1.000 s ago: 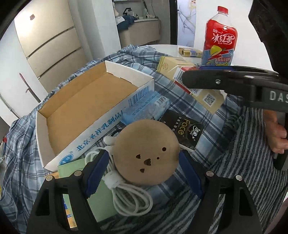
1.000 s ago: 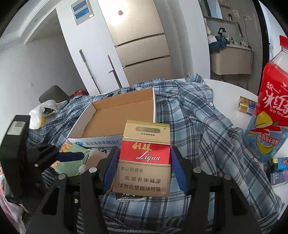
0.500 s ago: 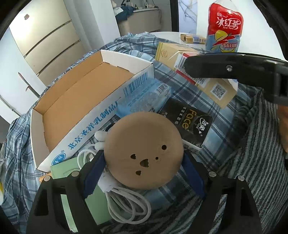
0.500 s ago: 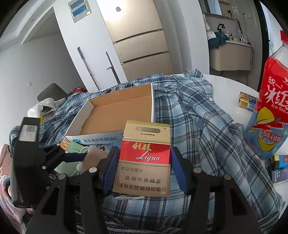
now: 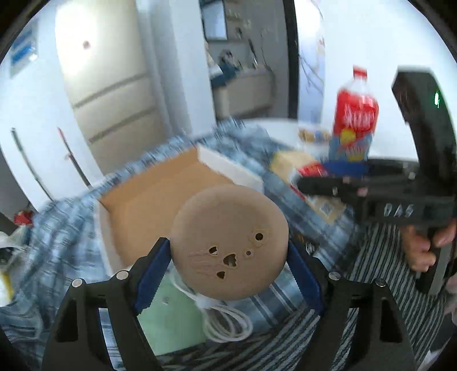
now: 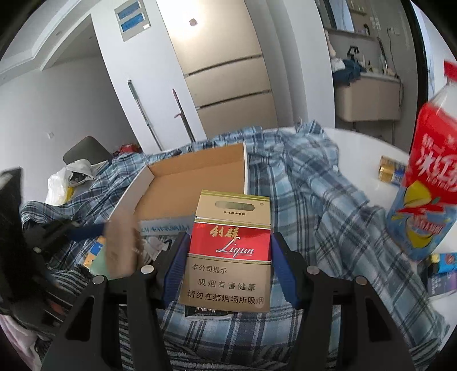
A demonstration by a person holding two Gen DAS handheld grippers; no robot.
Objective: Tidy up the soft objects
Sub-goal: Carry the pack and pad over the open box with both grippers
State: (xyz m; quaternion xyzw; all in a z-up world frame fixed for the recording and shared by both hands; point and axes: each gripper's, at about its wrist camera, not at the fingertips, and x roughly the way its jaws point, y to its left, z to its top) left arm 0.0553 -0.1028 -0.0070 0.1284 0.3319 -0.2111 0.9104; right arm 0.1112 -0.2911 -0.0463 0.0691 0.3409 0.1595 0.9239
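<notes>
Though empty (bare cardboard), box (image 5: 160, 199); left fingers (image 5: 150, 274) closing round disc (image 5: 228, 242), right fingers (image 6: 177, 265) gripping cigarette pack (image 6: 230, 248).

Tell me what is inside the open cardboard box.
The cardboard box shows only bare brown floor and walls. Its near end is hidden: the round brown pad covers it in the left view, the cigarette pack in the right.

We observe white walls (image 6: 71, 94) and a tall beige cabinet (image 6: 225, 77) with horizontal drawer lines and a small dark mark near its top, with two slim poles (image 6: 142, 114) leaning against the wall beside it. To its right, a low beige counter (image 6: 368, 97) carries small clutter and a blue cloth, brightly lit by daylight. A dark grey chair back (image 6: 85, 151) stands at left, beneath two blue wall panels (image 6: 132, 20).
</notes>
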